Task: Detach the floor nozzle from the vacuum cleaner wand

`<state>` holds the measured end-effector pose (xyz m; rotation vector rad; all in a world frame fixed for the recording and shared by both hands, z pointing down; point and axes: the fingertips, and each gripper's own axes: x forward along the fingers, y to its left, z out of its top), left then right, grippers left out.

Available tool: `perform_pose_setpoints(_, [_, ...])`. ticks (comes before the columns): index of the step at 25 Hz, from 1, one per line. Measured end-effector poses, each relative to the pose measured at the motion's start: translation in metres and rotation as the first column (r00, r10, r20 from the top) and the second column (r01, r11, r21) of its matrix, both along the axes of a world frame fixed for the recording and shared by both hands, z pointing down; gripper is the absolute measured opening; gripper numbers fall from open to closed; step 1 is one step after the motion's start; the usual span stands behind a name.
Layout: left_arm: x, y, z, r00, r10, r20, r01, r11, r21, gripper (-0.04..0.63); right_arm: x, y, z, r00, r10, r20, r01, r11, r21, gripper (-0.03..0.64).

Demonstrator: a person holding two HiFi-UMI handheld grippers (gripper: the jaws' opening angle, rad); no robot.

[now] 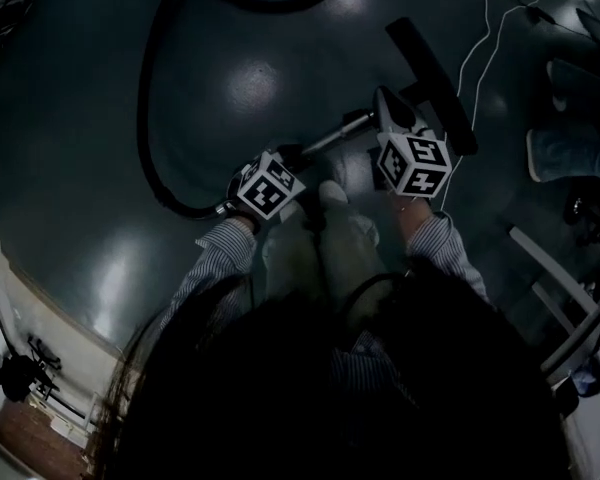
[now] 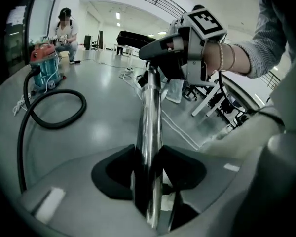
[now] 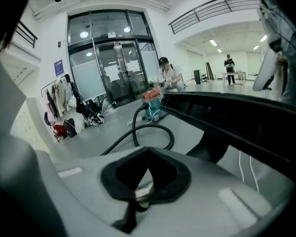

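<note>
The chrome wand slants up over the dark floor to the black floor nozzle. My left gripper is shut on the wand's lower part. In the left gripper view the wand runs out from between the jaws of the left gripper. It ends at my right gripper, which clamps the black neck at the wand's top. In the right gripper view the right gripper is shut, with a sliver of metal between its pads. The nozzle spans the picture just beyond them.
A black hose loops over the floor to a teal and orange vacuum canister, with a person crouching beside it. A white cable and a white frame lie on the right. My own legs are below the grippers.
</note>
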<state>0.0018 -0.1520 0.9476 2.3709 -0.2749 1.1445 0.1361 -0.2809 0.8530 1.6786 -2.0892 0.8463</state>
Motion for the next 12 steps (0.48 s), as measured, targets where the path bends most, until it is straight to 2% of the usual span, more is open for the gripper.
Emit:
perform_pose_setpoints(4, [0.014, -0.004, -0.123, 0.993, -0.076, -0.09, 0.078, 0.997, 0.016, 0.181, 0.017, -0.006, -0.121, 0.999, 0.045, 0.007, -0.045, 0.989, 0.141, 0.002])
perform_pose_setpoints(8, [0.023, 0.009, -0.248, 0.977, -0.123, -0.172, 0.131, 0.991, 0.039, 0.181, 0.033, 0.006, -0.25, 0.992, 0.088, 0.088, -0.107, 0.965, 0.238, 0.002])
perform_pose_setpoints(12, [0.038, 0.02, -0.348, 0.959, -0.154, -0.236, 0.167, 0.985, 0.036, 0.181, 0.043, 0.017, -0.366, 0.987, 0.059, 0.149, -0.11, 0.927, 0.358, 0.002])
